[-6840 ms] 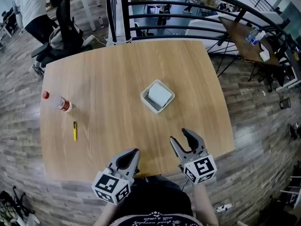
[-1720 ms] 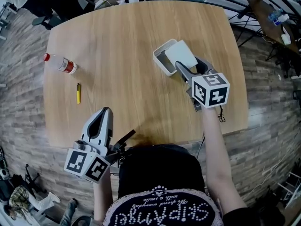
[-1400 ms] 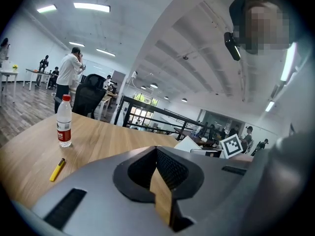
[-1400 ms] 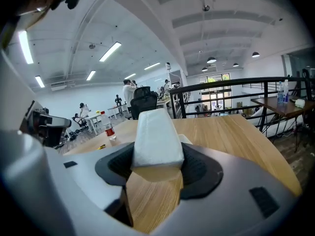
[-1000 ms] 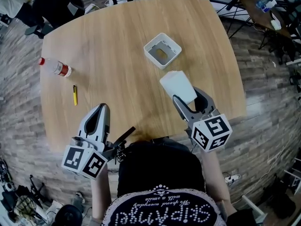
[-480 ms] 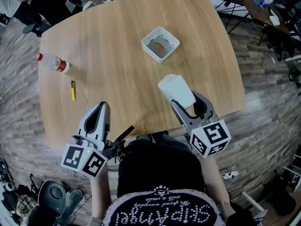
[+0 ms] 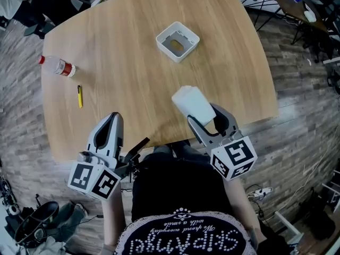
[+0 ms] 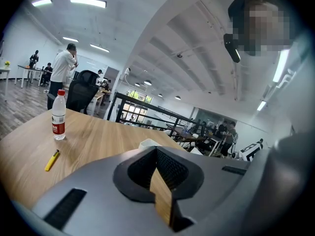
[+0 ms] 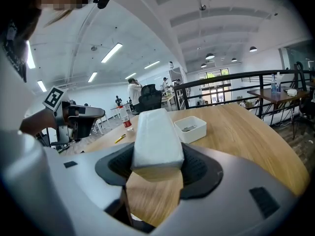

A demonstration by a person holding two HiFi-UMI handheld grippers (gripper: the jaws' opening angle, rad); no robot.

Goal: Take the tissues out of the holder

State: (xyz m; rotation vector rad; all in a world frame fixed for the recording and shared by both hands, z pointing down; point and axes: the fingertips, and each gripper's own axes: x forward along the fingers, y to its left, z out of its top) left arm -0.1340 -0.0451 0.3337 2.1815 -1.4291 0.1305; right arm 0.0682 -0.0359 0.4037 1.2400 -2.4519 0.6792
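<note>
The white square holder [image 7: 178,40] stands on the wooden table [image 7: 122,62] with nothing in it; it also shows in the right gripper view [image 9: 189,128] and the left gripper view [image 8: 147,143]. The white tissue pack [image 7: 192,104] hangs over the table's near edge with my right gripper [image 7: 204,117] shut on its near end. In the right gripper view the tissue pack [image 9: 155,136] sticks out forward between the jaws. My left gripper [image 7: 112,117] is shut and holds nothing, at the near left edge of the table.
A plastic bottle with a red cap [image 7: 56,65] lies at the table's far left, with a yellow pen [image 7: 79,96] just beside it. Black railings and other desks stand beyond the far edge. People stand around office chairs far off.
My right gripper has lifted the tissue pack out of the holder and drawn it back to the table's near edge. The holder now stands empty. The left gripper has hardly moved.
</note>
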